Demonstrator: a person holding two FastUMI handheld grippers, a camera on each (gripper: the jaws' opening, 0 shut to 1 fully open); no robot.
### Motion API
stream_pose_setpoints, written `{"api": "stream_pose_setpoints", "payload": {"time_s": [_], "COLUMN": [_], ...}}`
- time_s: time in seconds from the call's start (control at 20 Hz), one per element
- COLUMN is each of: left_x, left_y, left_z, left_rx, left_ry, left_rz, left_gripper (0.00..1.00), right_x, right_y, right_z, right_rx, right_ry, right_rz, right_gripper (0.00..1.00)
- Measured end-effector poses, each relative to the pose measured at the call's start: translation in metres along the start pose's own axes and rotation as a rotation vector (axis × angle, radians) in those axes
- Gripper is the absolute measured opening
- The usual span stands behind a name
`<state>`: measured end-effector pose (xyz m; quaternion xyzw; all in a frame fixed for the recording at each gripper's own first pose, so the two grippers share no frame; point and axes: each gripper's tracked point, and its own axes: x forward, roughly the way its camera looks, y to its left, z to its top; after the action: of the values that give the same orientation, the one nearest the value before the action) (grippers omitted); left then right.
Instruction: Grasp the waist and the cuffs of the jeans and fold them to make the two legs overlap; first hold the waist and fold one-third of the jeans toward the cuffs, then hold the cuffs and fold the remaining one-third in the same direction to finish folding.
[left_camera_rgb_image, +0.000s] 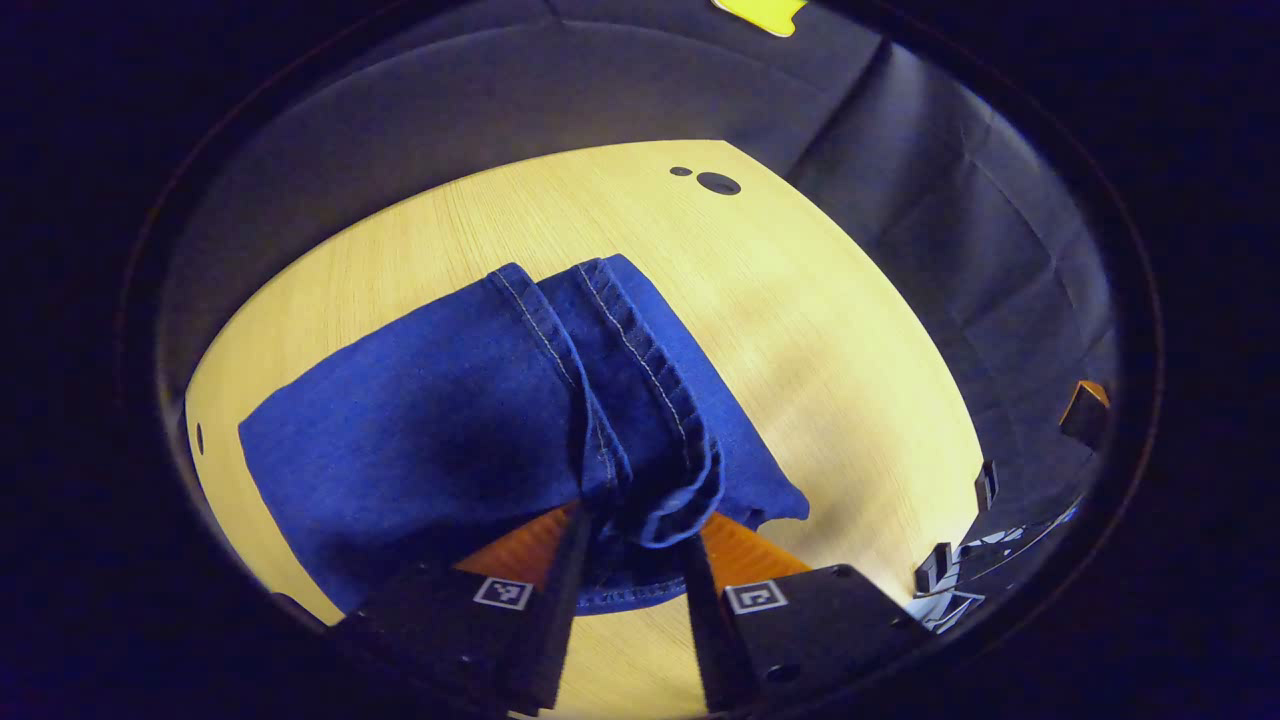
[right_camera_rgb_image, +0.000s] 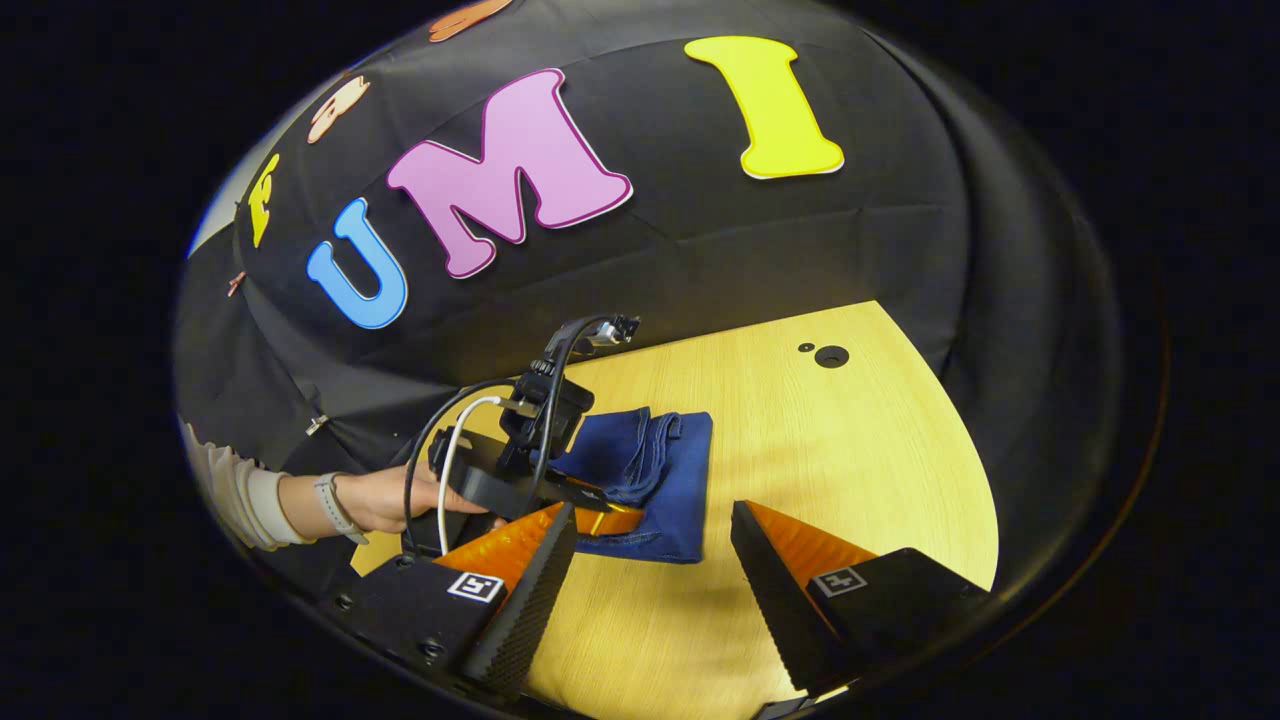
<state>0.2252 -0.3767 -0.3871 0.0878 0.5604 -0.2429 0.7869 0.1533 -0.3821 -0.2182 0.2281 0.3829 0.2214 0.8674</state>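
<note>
At frame centre on the wooden table (left_camera_rgb_image: 820, 330), the left gripper (left_camera_rgb_image: 632, 560) is pinching the cuffs (left_camera_rgb_image: 640, 400) onto the folded jeans (right_camera_rgb_image: 655, 480), nearing the final fold, while the right gripper (right_camera_rgb_image: 650, 580) is hovering wide open, holding nothing.

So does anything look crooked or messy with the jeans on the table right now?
A little. The jeans lie folded on the wooden table, but the cuff end is bunched and rumpled in the left claw, not yet laid flat. The right claw hangs open above the table. Nothing looks spilled or damaged.
</note>
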Motion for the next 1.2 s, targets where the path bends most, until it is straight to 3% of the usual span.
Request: {"api": "stream_pose_setpoints", "payload": {"time_s": [0.05, 0.1, 0.25, 0.45, 0.5, 0.55, 0.7, 0.8, 1.05, 1.2], "left_x": [-0.004, -0.010, -0.046, -0.139, -0.164, -0.189, -0.262, -0.311, -0.377, -0.417], "left_y": [0.000, -0.003, -0.007, 0.009, 0.011, 0.012, 0.016, 0.008, -0.034, -0.061], "left_z": [0.002, 0.003, 0.022, 0.032, 0.027, 0.019, -0.010, -0.034, -0.091, -0.125], "left_rx": [-0.016, -0.039, -0.123, -0.131, -0.125, -0.114, -0.088, -0.085, -0.077, -0.062], "left_ry": [-0.024, -0.057, -0.256, -0.551, -0.604, -0.654, -0.807, -0.898, -1.016, -1.090], "left_rz": [0.004, -0.010, -0.022, 0.084, 0.110, 0.139, 0.258, 0.296, 0.347, 0.397], "left_gripper": [0.70, 0.72, 0.98, 0.97, 0.92, 0.97, 0.97, 0.97, 0.97, 0.97], "right_x": [0.002, 0.004, 0.002, -0.016, -0.024, -0.034, -0.067, -0.093, -0.184, -0.242], "right_y": [0.000, -0.001, -0.006, -0.008, -0.004, 0.000, 0.020, 0.035, 0.090, 0.113], "right_z": [0.003, 0.006, 0.018, 0.035, 0.043, 0.050, 0.066, 0.072, 0.072, 0.076], "right_rx": [0.006, 0.013, 0.009, -0.091, -0.117, -0.143, -0.199, -0.222, -0.390, -0.425], "right_ry": [-0.003, -0.008, -0.051, -0.121, -0.145, -0.172, -0.268, -0.316, -0.455, -0.544], "right_rz": [0.013, 0.023, 0.014, -0.034, -0.041, -0.044, -0.039, -0.062, -0.116, -0.140], "right_gripper": [0.95, 0.95, 0.95, 0.96, 0.97, 0.97, 0.97, 0.97, 0.97, 0.97]}}
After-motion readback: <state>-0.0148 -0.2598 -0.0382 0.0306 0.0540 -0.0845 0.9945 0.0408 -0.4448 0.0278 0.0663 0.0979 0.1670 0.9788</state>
